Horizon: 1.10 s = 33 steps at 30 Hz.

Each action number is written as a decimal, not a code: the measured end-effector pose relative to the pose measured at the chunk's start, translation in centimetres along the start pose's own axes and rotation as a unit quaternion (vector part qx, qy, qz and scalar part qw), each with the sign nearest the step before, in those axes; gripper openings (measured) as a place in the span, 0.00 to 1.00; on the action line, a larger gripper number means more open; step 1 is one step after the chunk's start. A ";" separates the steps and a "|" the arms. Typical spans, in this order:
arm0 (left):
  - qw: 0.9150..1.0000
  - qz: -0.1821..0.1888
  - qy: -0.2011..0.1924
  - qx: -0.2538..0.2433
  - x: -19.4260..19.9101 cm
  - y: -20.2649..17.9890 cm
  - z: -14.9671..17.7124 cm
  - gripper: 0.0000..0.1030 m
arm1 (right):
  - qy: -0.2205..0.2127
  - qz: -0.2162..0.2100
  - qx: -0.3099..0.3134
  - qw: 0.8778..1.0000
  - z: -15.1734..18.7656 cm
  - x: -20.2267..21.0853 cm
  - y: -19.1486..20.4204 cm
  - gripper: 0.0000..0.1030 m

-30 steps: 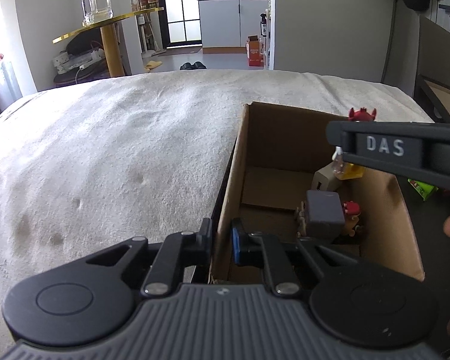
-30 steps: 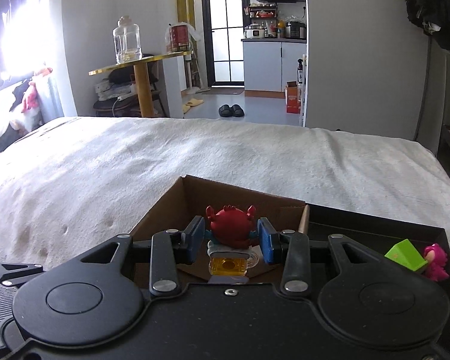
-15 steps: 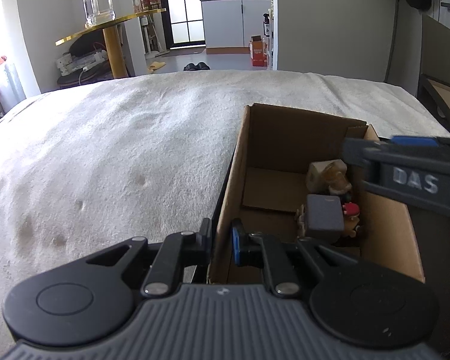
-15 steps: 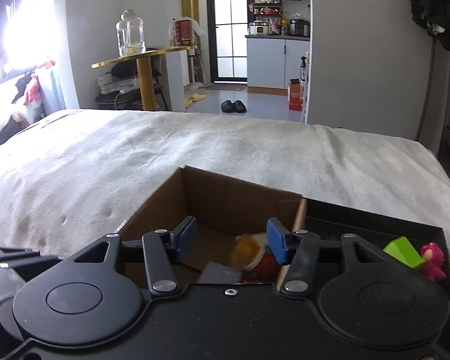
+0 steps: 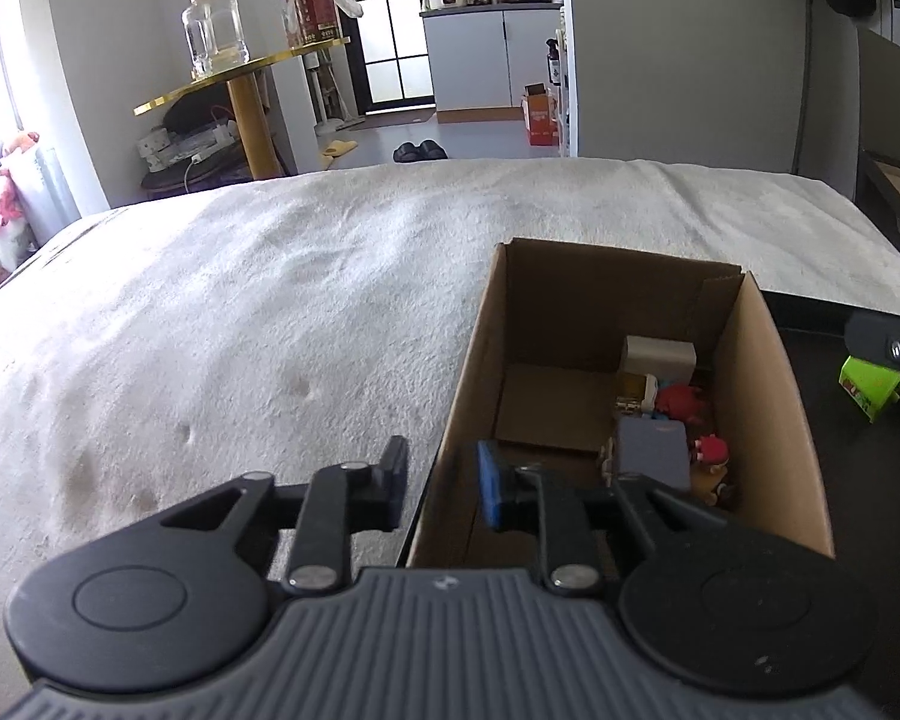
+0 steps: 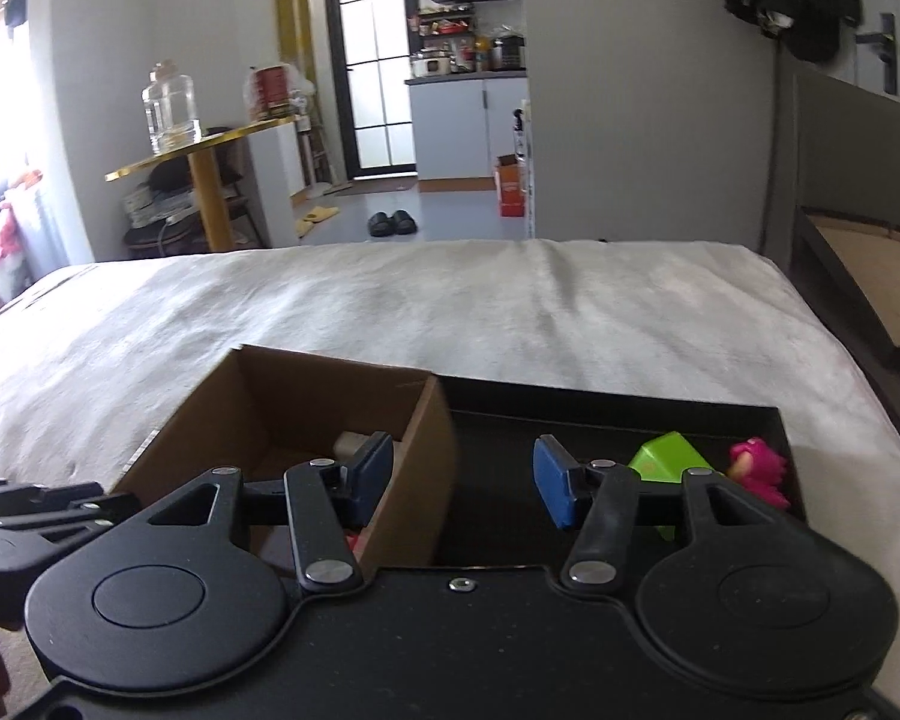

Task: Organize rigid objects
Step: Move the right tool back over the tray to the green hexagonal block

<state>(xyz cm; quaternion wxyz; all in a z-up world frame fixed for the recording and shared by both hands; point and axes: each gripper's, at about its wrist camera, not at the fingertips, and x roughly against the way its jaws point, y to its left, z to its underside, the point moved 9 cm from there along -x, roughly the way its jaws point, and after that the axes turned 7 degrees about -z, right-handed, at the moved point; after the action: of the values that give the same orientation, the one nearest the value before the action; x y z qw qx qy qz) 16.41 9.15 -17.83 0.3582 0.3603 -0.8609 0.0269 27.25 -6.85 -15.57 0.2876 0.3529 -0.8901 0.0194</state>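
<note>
- Far left, background: gold-topped round side table carrying clear glass jar and red tin; same table in right wrist view.
- White fuzzy blanket covering bed, bare on left side.
- Left gripper straddling near left wall of open brown cardboard box; jaws close on either side of wall, actual contact impossible to confirm.
- Inside box, right half: beige block at back, red crab figure in middle, grey cube in front, small red-capped figure beside cube against right wall.
- Right gripper with jaws wide apart, nothing between; left finger over box, right finger over black tray.
- Box right wall standing between gripper fingers.
- On tray, right of box: green wedge block, then pink toy figure near far right rim; green block partly hidden behind right finger.
- Left wrist view: green block right of box, right gripper tip just above.
</note>
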 end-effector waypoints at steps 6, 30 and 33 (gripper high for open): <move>1.000 -0.012 -0.008 -0.008 0.1 -0.6 -0.4 0.46 | 0.009 0.014 -0.015 1.000 1.3 -0.3 -2.2 0.51; 0.997 -0.041 0.000 -0.065 -0.5 -4.7 -0.6 0.85 | 0.031 0.049 -0.036 0.998 3.3 -1.8 -10.3 0.60; 0.997 -0.048 0.002 -0.067 -0.6 -5.1 -0.6 0.87 | 0.034 0.051 -0.036 0.997 3.4 -2.4 -11.0 0.70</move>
<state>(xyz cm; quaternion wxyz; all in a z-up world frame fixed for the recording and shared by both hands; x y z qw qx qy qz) 20.31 5.93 -18.85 0.3846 0.3760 -0.8417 -0.0476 34.02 -14.44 -21.56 0.3285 0.2954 -0.8970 0.0144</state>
